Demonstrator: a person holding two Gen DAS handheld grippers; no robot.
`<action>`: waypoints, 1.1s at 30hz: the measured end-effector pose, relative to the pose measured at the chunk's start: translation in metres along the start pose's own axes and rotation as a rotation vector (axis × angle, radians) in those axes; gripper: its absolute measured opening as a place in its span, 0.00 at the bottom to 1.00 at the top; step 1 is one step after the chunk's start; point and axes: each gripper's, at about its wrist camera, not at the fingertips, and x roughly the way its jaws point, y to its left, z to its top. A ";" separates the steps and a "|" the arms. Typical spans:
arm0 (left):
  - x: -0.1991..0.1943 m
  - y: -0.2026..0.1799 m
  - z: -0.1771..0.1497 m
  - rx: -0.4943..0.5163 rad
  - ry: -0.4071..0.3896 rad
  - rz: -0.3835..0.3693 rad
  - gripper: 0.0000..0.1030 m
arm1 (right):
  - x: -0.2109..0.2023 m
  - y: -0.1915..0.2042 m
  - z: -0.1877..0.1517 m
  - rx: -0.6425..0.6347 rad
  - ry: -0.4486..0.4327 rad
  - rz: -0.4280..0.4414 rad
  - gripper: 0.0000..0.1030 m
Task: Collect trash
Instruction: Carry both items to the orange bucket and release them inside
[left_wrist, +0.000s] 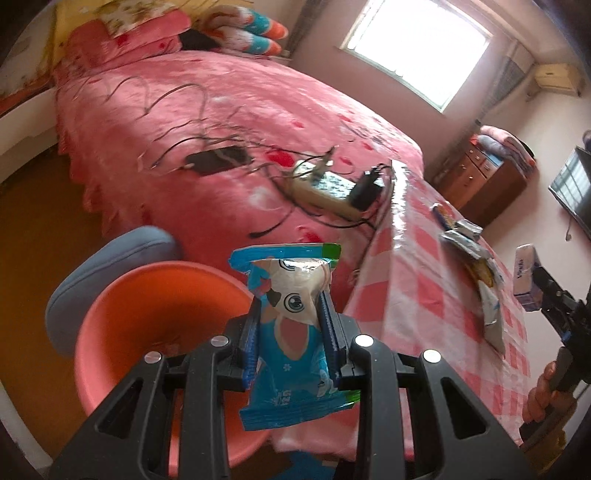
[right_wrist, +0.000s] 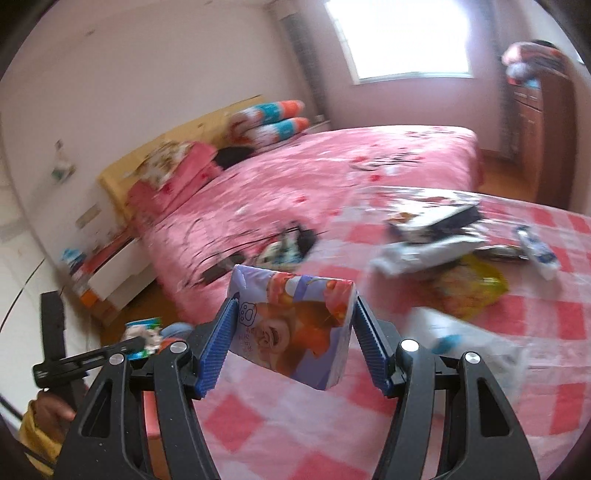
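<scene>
my left gripper (left_wrist: 290, 314) is closed on a crinkly blue plastic snack wrapper with a cartoon cow face (left_wrist: 291, 325), pinched across its middle, and it hangs above the round orange plastic basin (left_wrist: 147, 314) that i take to be the trash bin. the basin sits on the floor just beside the worktop in the pink-and-white checked cloth (left_wrist: 417, 291), between it and the pink bed (left_wrist: 221, 110).

my right gripper (right_wrist: 291, 325) is clamped on a small soft purple tissue pack with a printed cartoon bear (right_wrist: 295, 325), held above the worktop and not yet over the basin.

my worry on the left is aim: the wrapper is light and stiff, and it looks to sit nearer the basin's worktop-side rim than its centre, so on release it may flutter, catch the rim and land on the floor.

on the right, the pack is gripped by its ends and bulges between the blue ribbed fingers (right_wrist: 218, 347); a quick swing toward the basin could squeeze it out early. both views are blurred, so speed is a risk.

more crumpled silver and yellow wrappers (right_wrist: 436, 251) lie on the worktop, well away from the basin.
</scene>
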 end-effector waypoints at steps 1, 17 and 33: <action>-0.001 0.006 -0.002 -0.008 0.002 0.006 0.30 | 0.003 0.008 -0.001 -0.012 0.009 0.014 0.62; 0.011 0.076 -0.029 -0.115 0.037 0.037 0.30 | 0.083 0.155 -0.046 -0.264 0.218 0.202 0.62; 0.002 0.073 -0.031 -0.029 -0.028 0.175 0.68 | 0.096 0.130 -0.057 -0.150 0.243 0.162 0.86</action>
